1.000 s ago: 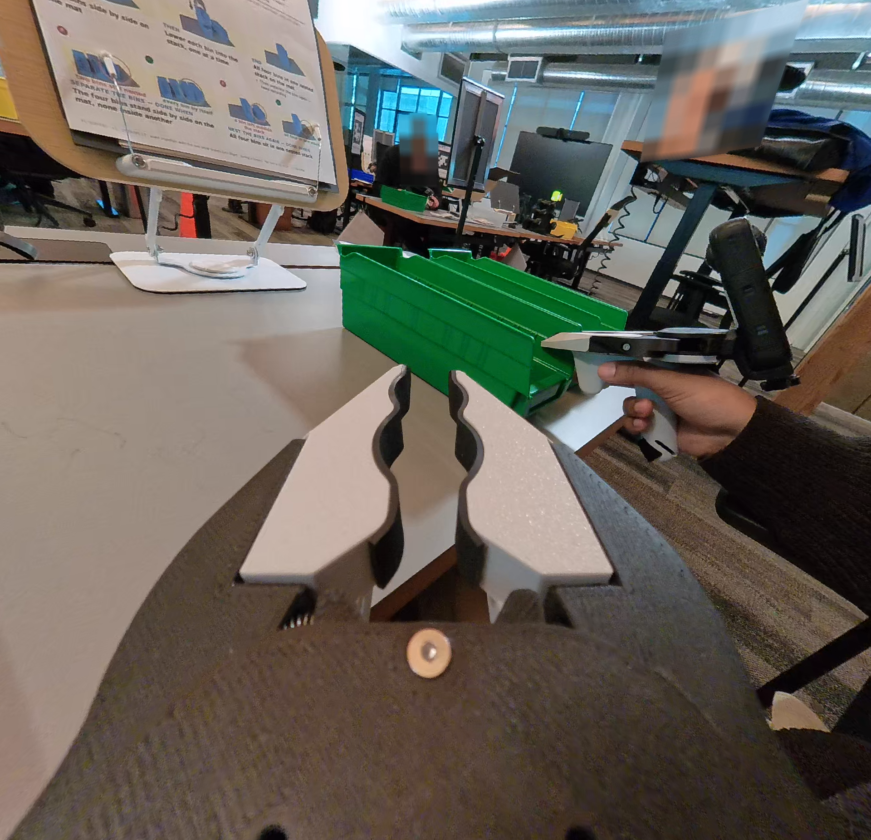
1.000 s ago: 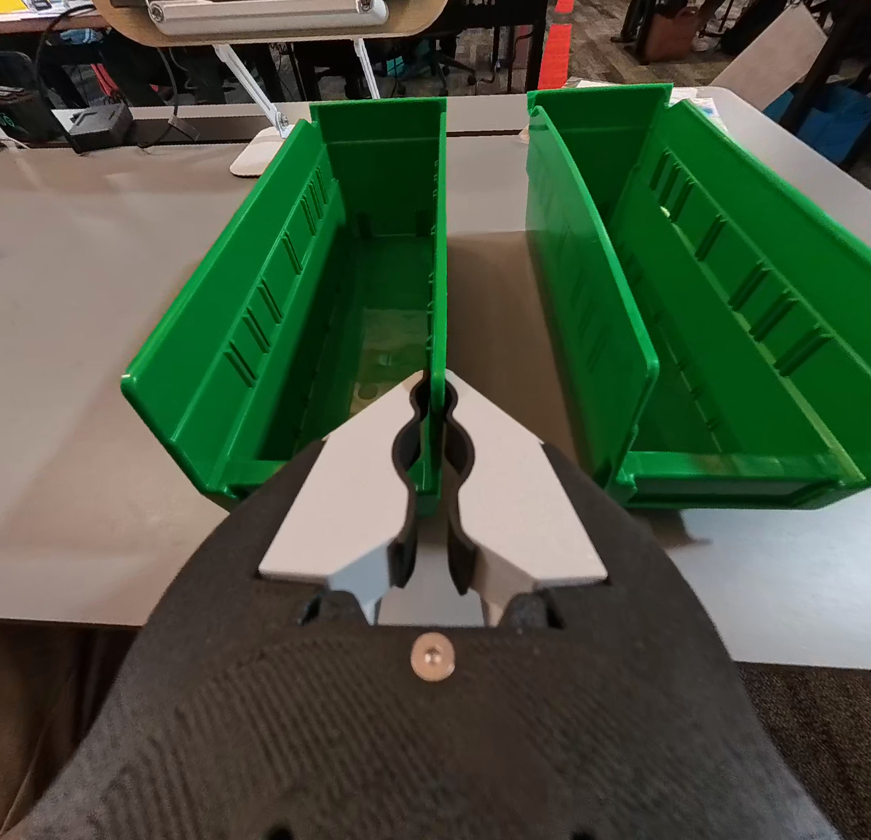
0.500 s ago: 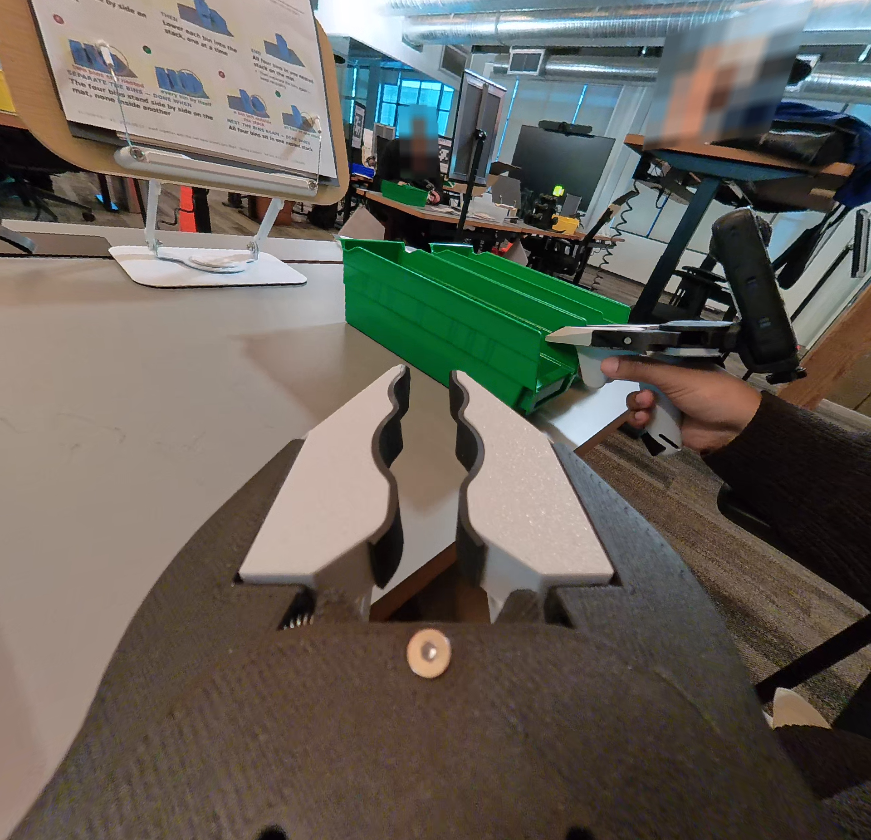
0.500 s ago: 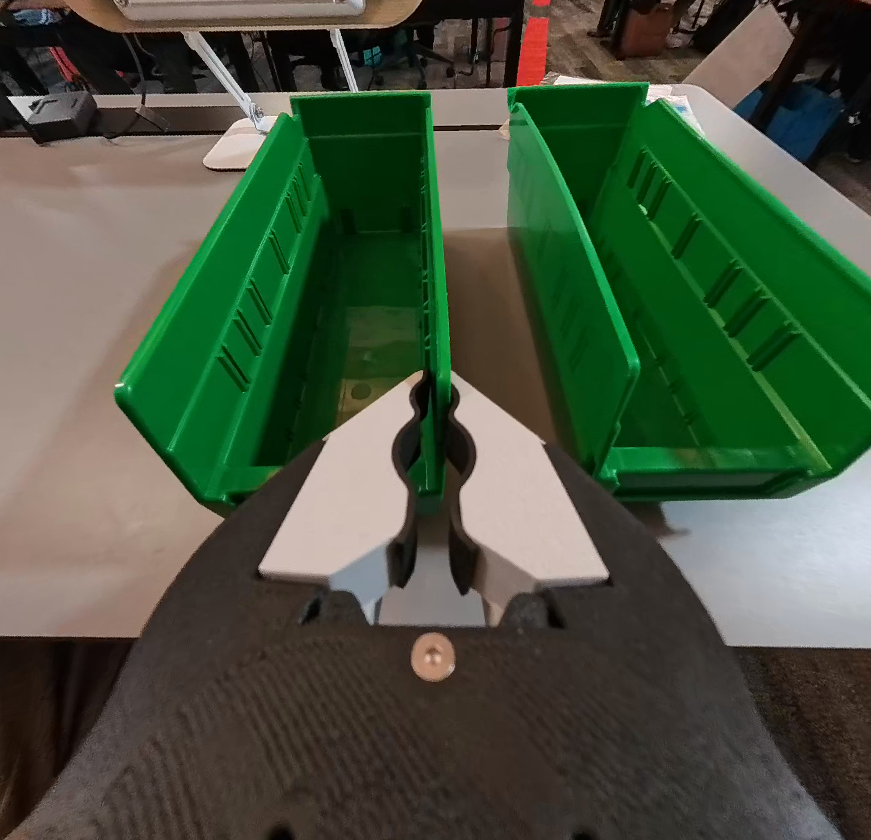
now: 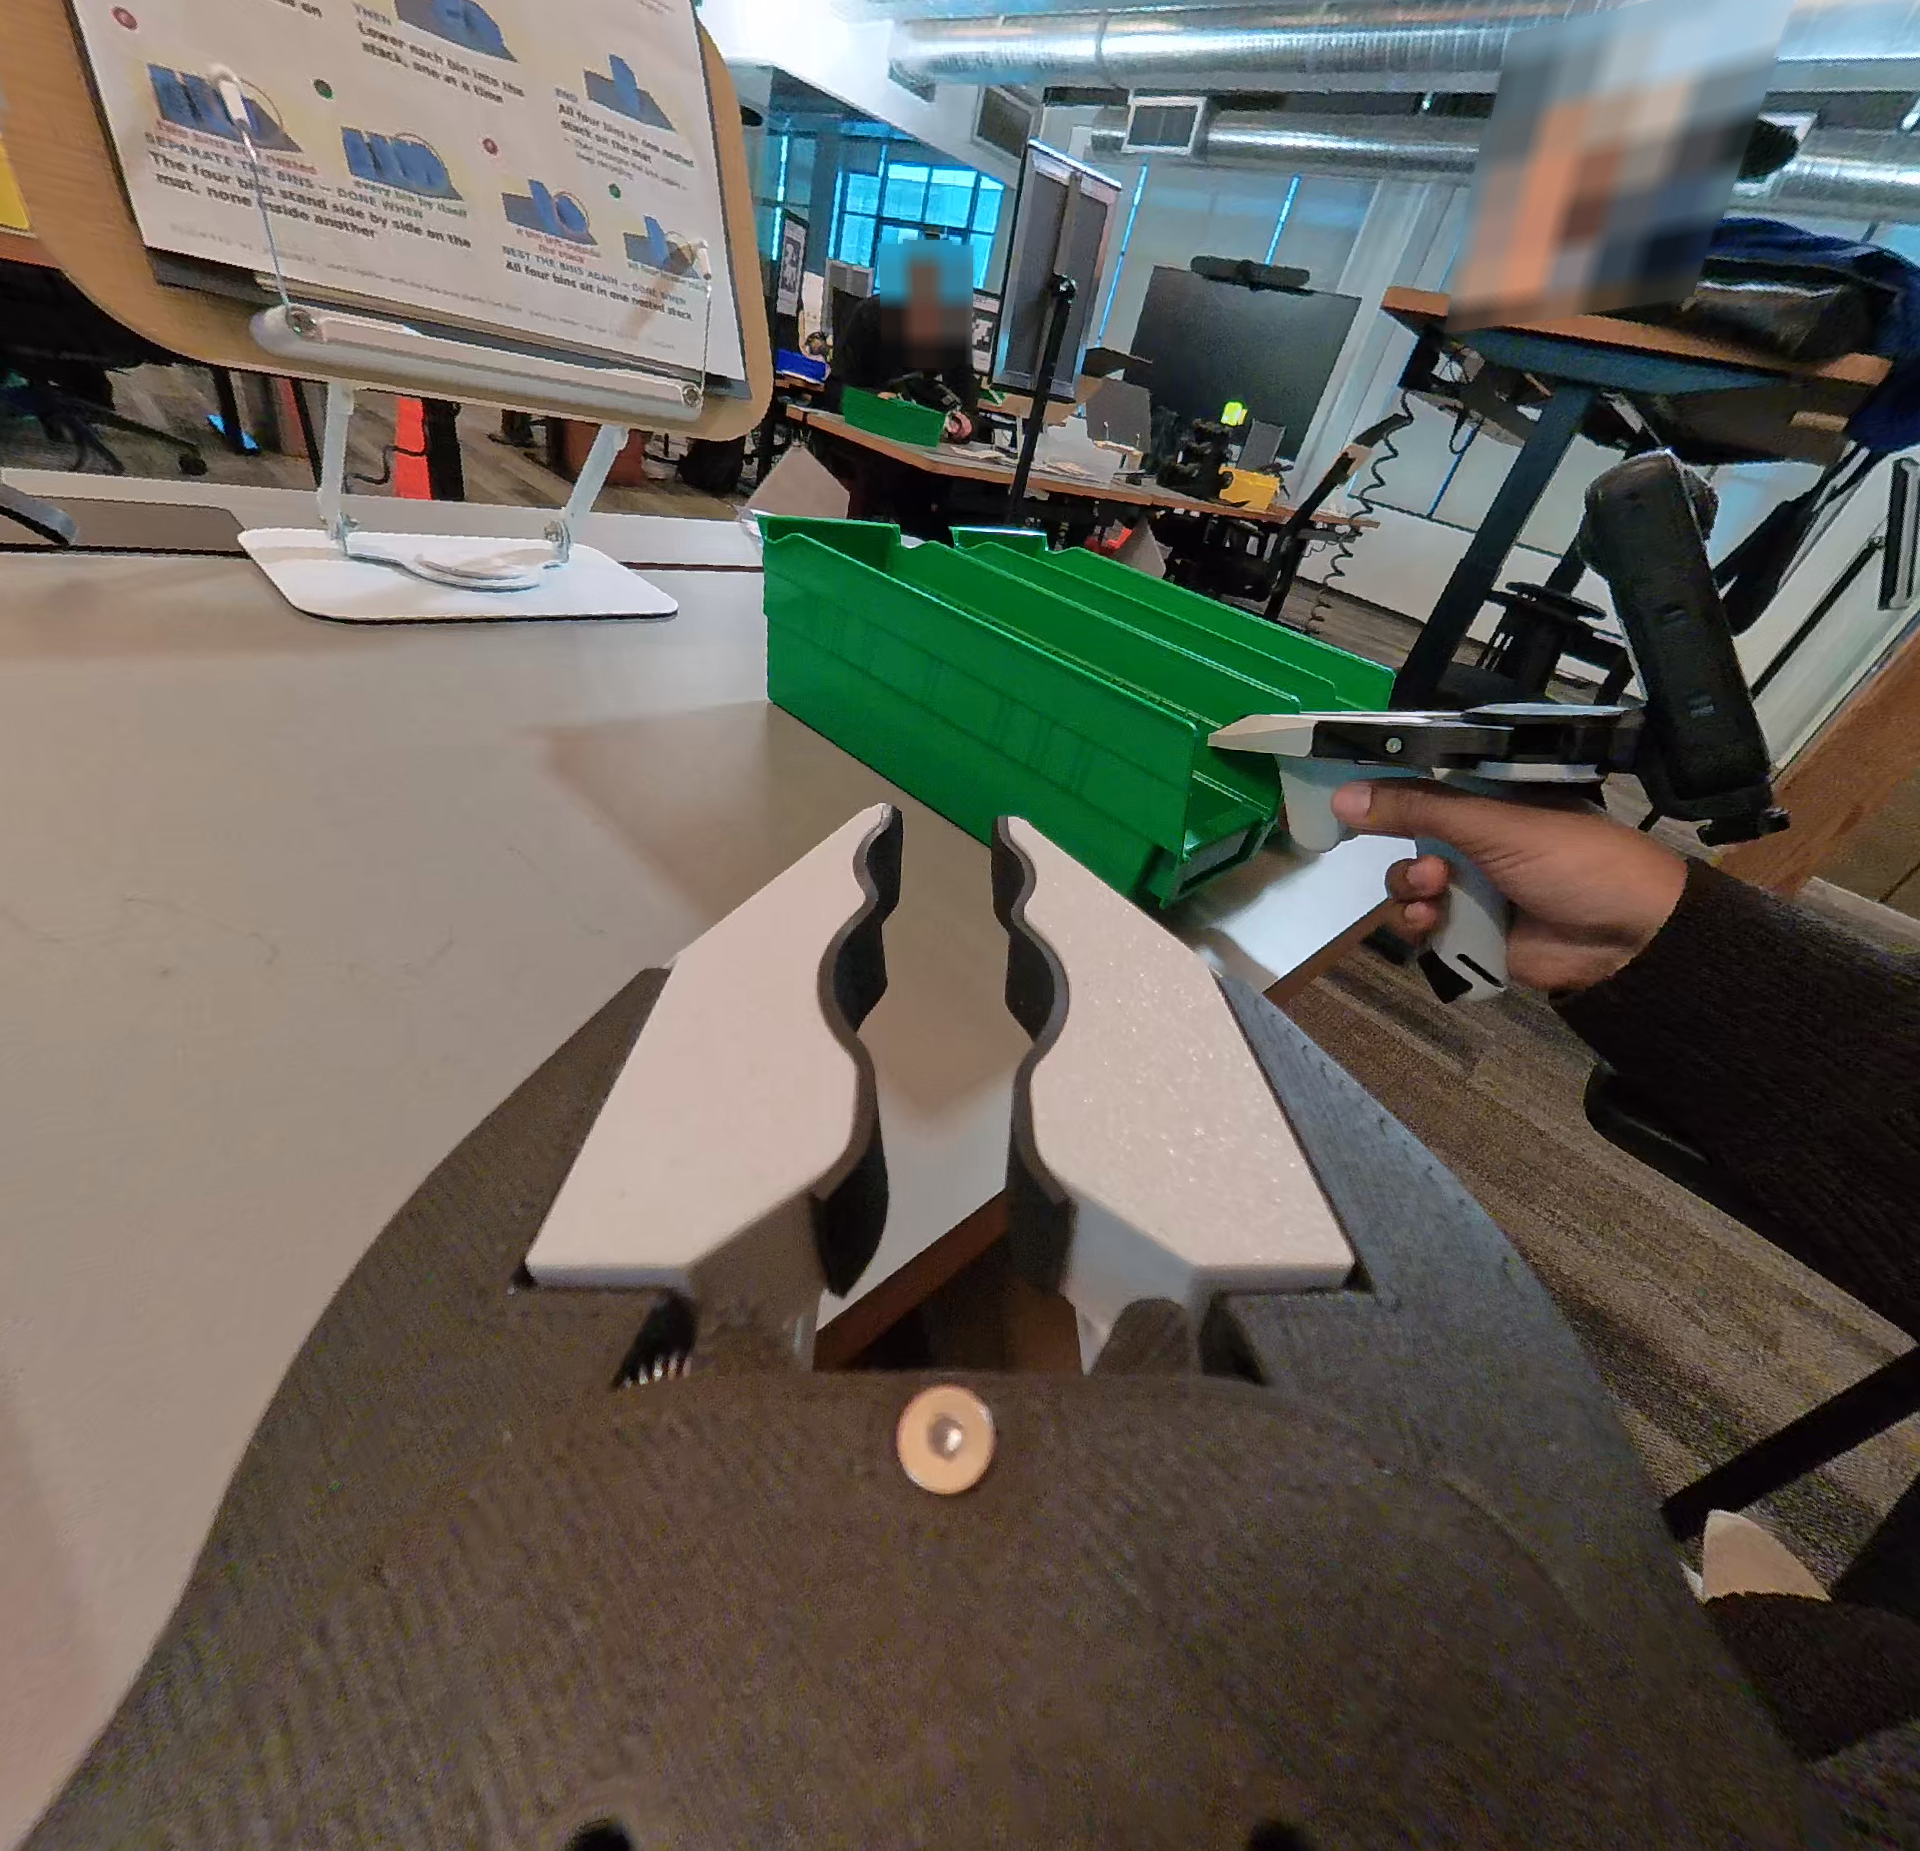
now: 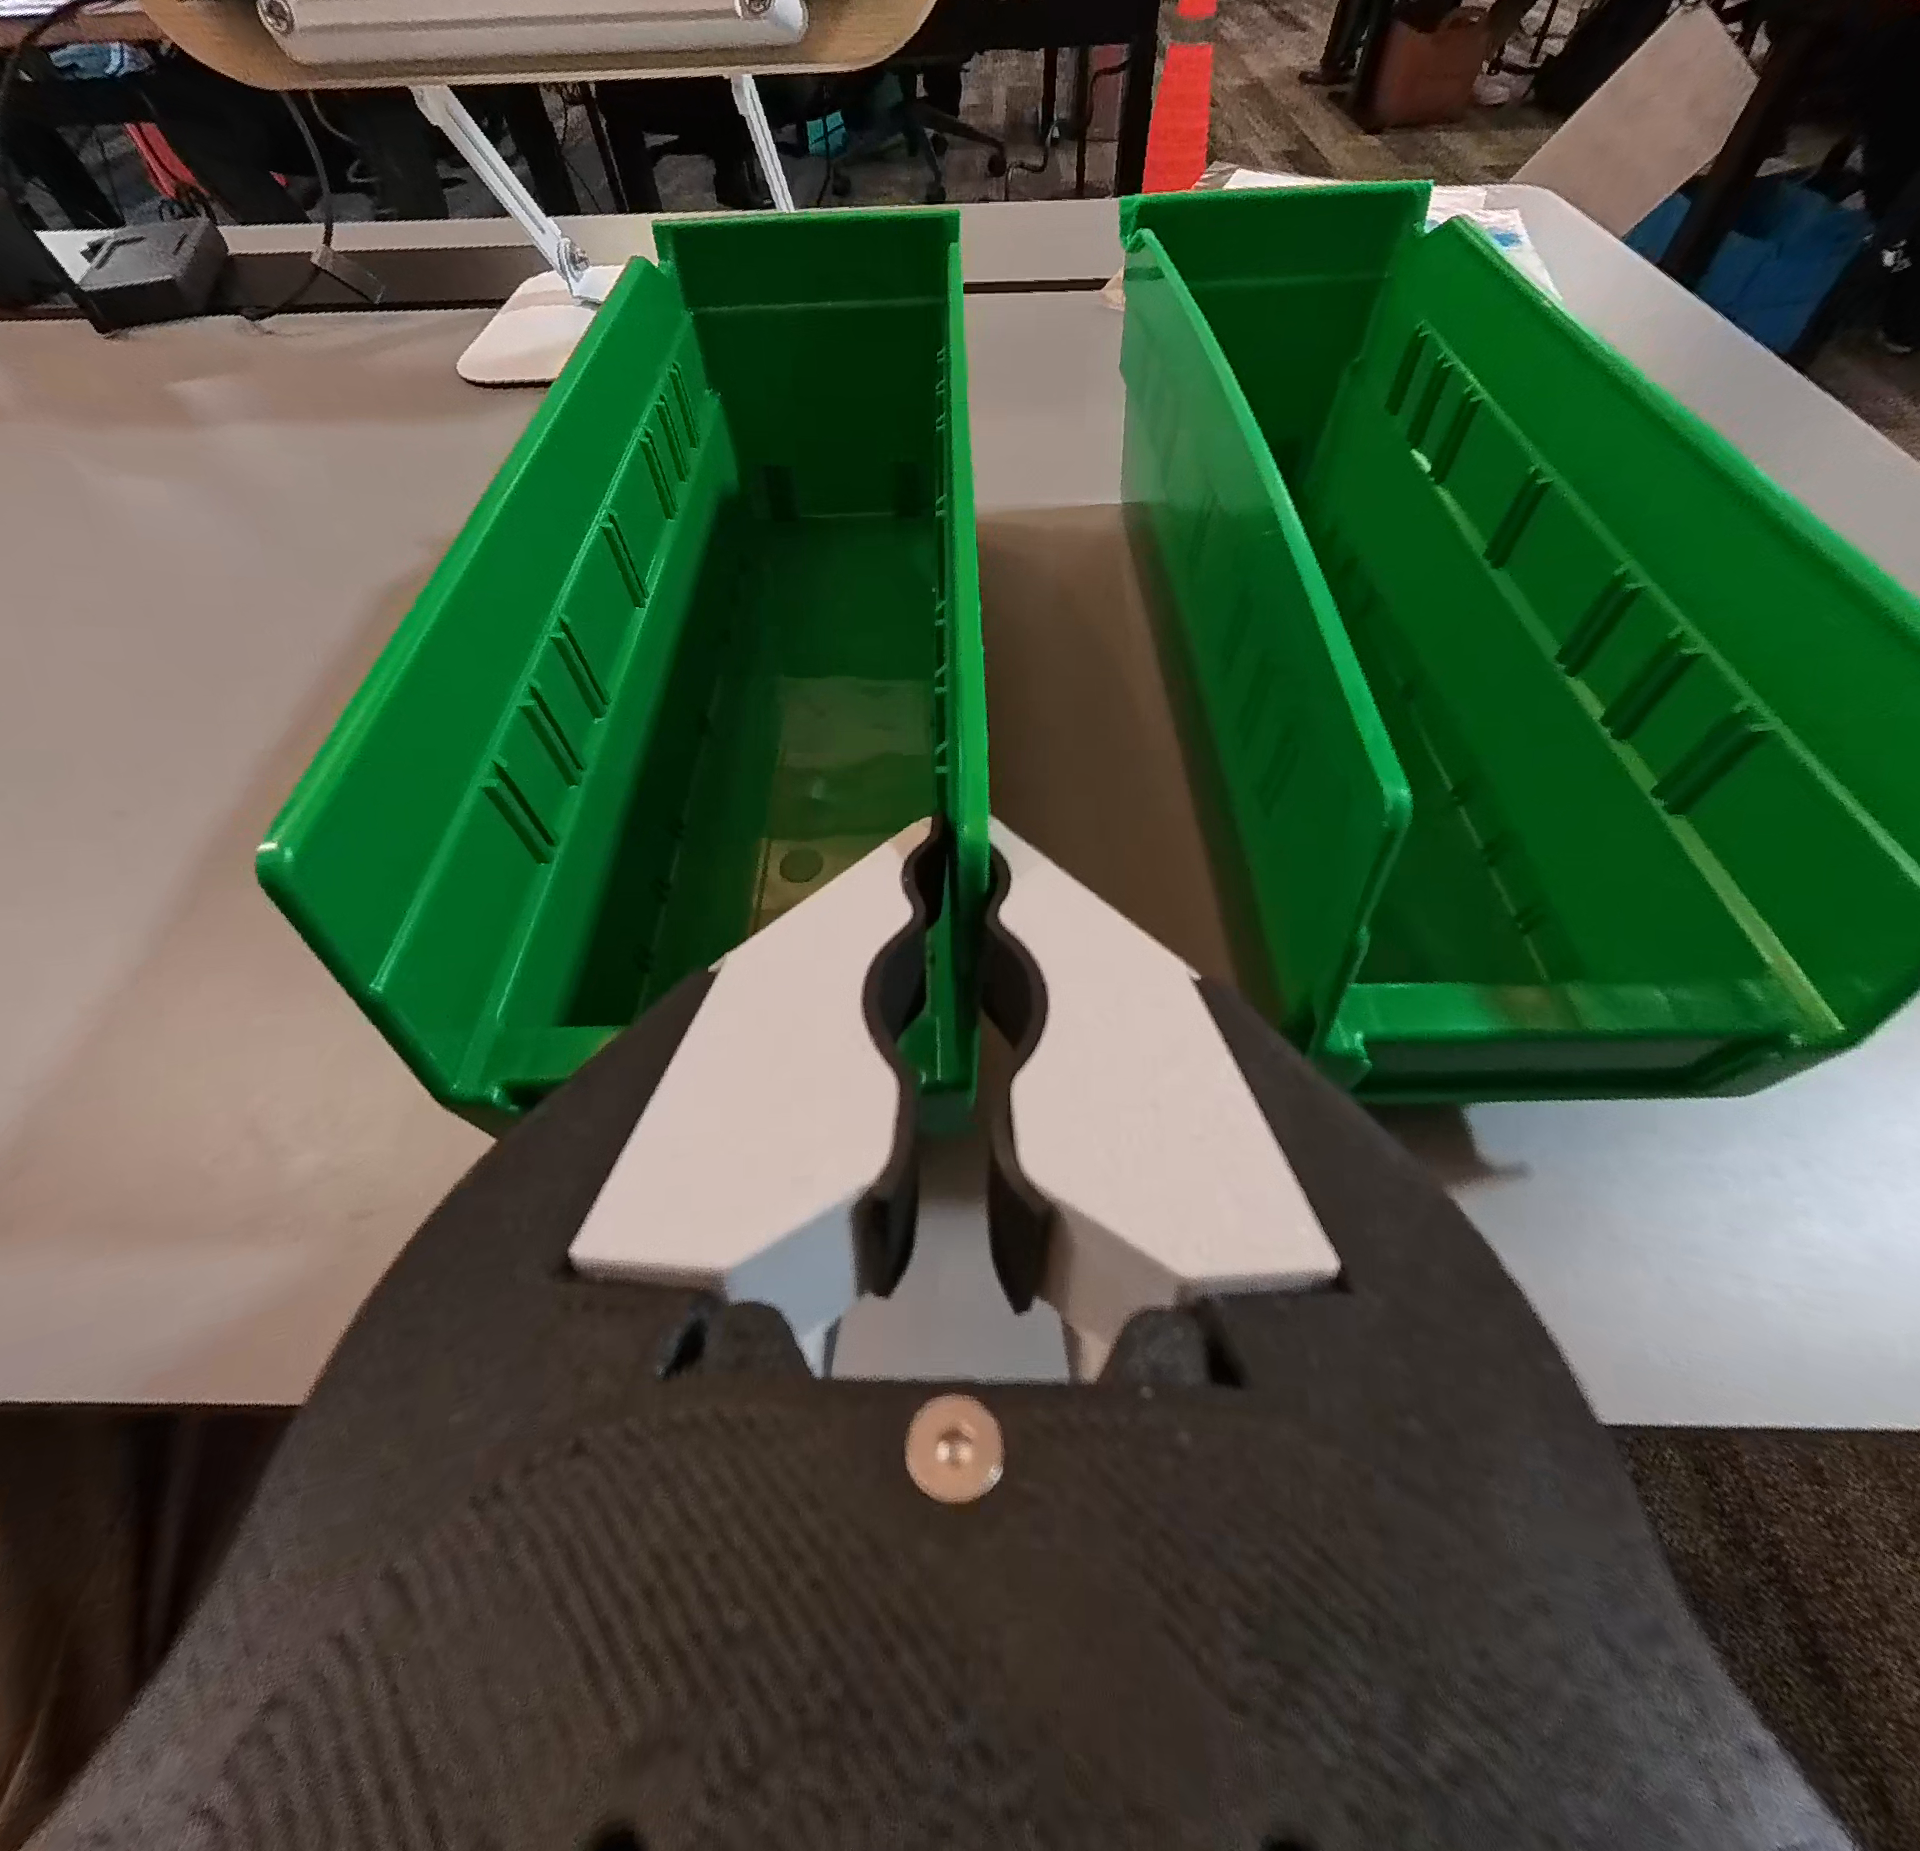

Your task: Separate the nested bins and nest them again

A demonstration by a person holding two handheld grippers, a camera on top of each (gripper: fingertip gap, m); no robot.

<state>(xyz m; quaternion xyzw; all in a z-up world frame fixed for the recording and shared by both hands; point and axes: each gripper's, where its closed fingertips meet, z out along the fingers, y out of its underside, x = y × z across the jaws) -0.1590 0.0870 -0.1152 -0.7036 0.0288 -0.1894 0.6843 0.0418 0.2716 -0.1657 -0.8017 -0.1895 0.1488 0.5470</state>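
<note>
Right gripper (image 6: 954, 845): pinching the thin right side wall of the left green bin (image 6: 499, 721) at its near end, one finger inside the bin, the other outside in the gap between the two bins.
Held bin: runs straight ahead of the right gripper, long and narrow, open top, on the grey table (image 6: 187, 866); whether it rests flat or is just lifted I cannot tell.
Second green bin (image 6: 1621, 658): just right of the gripper's fingers, parallel to the held one, apart from it with bare table between; not nested.
Handling, judged: moulded plastic, likely light and stiff but smooth; a long bin gripped at one end will want to droop or twist at the far end, so the ribbed wall near the corner is a fair hold, and a mid-wall grip would balance better.
Left gripper (image 5: 943, 835): spread, holding nothing, over the table edge.
Bins from the left gripper: ahead and to the right, well apart from it.
Farther off: a document stand (image 5: 457, 575) with a printed sheet beyond the bins.
</note>
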